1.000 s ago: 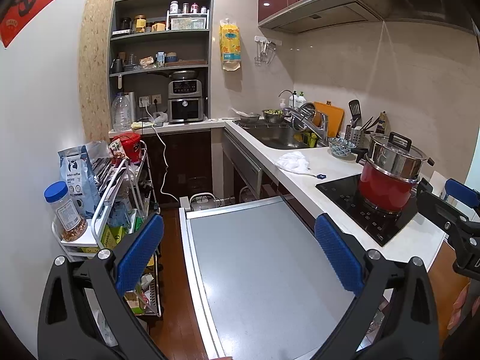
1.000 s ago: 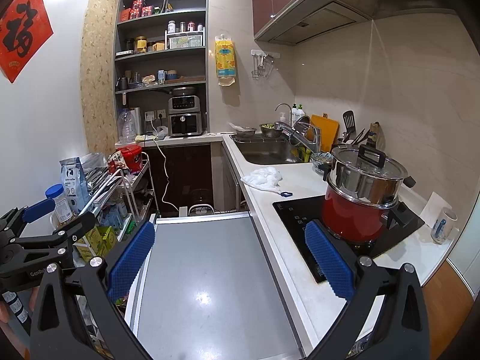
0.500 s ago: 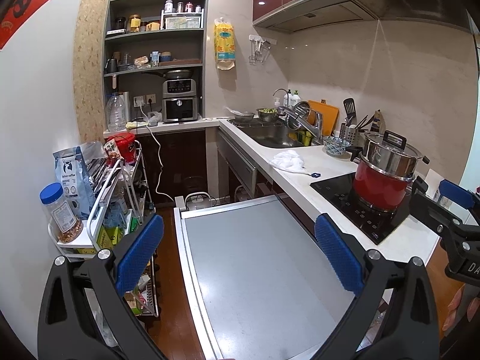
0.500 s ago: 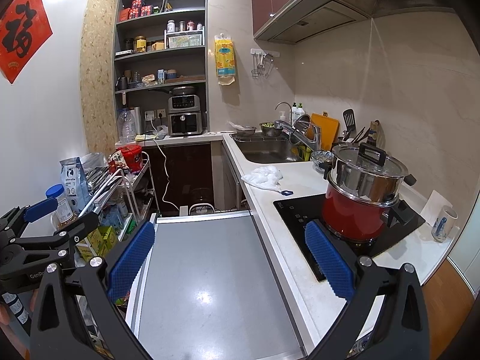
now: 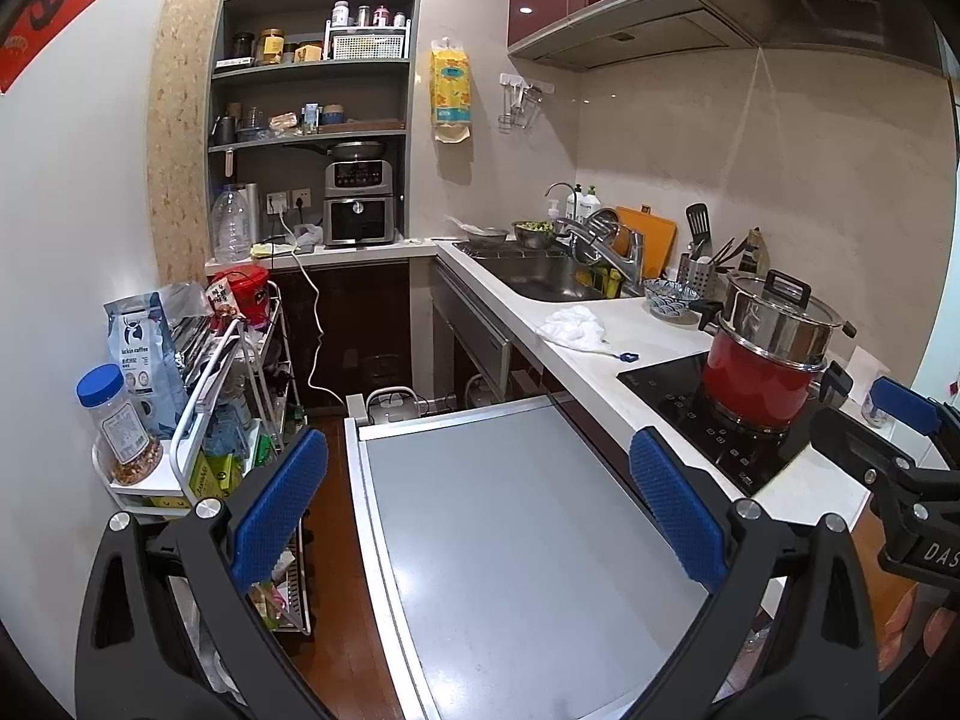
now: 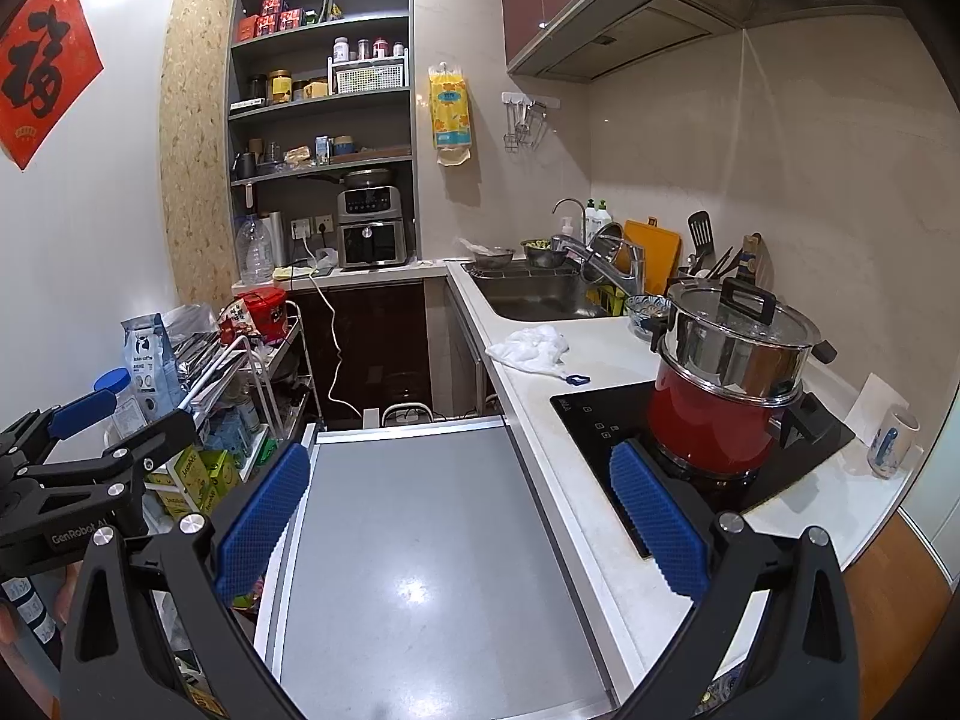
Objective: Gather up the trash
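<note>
While both tongs hang over the grey flat top (image 5: 510, 528), the left tongs (image 5: 477, 498) are spread wide with nothing between the blue pads (image 5: 282, 501), and the right tongs (image 6: 459, 516) are spread wide and bare too. Far ahead of both tongs, and a bit to the right, a crumpled white wad (image 5: 573, 327) lies on the white table (image 5: 648, 339), between the sink (image 5: 540, 282) and the black cooktop (image 5: 720, 420). A red pot (image 6: 714, 420) with a shiny steel pot (image 6: 741, 348) on top sits on that cooktop, near the right tongs' right pad.
</note>
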